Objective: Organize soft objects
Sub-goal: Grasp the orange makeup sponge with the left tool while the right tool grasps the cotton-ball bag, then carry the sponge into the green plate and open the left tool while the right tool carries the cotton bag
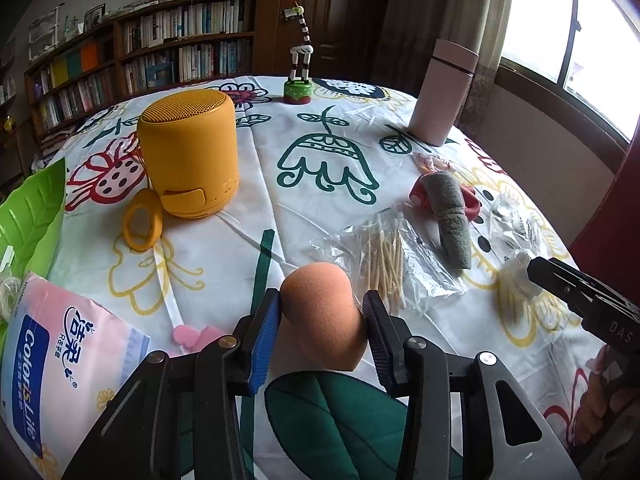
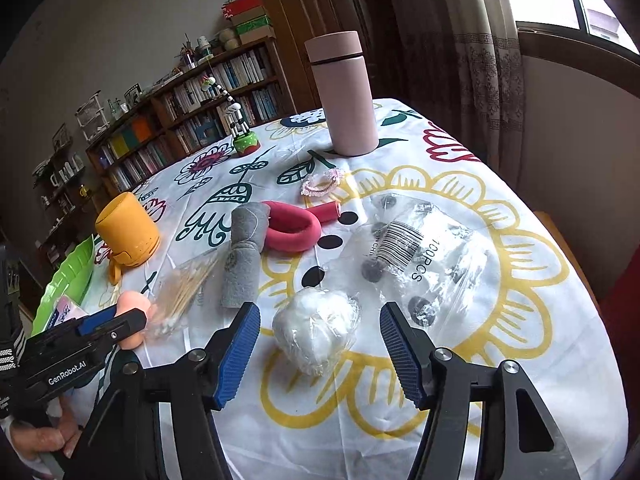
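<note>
Evidently sorting underway: left gripper (image 1: 322, 326) pinches the orange makeup sponge (image 1: 320, 316), lifted for moving; right gripper (image 2: 320, 344) gapes wide, straddling the wrapped cotton ball bundle (image 2: 316, 332) ahead.

Home living room: bookshelves (image 1: 160, 52), floral-clothed table (image 2: 460, 208), curtains (image 2: 480, 72).

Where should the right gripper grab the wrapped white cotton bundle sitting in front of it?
Likely across the widest middle of the white cotton bundle, coming straight in low from the near side. The right gripper is open with a finger on either side of it. The bundle is round, soft and film-wrapped, so squeeze the body, not the loose twisted wrap at its right.
</note>
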Tool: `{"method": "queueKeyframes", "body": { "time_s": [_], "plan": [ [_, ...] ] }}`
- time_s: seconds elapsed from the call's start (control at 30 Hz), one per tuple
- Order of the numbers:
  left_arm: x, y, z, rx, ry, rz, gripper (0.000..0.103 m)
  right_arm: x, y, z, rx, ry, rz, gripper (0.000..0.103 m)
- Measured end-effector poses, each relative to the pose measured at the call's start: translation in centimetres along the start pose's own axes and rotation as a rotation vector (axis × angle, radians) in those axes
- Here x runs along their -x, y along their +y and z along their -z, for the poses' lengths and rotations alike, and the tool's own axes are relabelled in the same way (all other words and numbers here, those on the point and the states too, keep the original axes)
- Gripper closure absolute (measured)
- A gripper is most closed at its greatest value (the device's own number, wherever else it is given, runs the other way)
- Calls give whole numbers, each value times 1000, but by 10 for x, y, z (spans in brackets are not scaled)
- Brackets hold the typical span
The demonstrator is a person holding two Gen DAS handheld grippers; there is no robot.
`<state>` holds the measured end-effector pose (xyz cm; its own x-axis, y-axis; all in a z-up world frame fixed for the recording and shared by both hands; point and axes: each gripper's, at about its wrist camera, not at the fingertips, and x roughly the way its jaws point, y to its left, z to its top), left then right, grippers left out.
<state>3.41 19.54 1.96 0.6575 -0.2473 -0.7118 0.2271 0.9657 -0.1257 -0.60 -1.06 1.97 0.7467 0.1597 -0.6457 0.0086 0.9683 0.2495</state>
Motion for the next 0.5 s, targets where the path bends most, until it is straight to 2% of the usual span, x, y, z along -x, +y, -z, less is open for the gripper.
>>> {"method": "queueKeyframes", "body": {
  "time_s": [0.33,0.5],
  "plan": [
    [14,-6,0,-11,-27,13,61,-12,-2,2,-4,45,0,54],
    [21,-8,-1,-18,-43,19,61,-10,-3,3,-2,49,0,65]
  ]
}}
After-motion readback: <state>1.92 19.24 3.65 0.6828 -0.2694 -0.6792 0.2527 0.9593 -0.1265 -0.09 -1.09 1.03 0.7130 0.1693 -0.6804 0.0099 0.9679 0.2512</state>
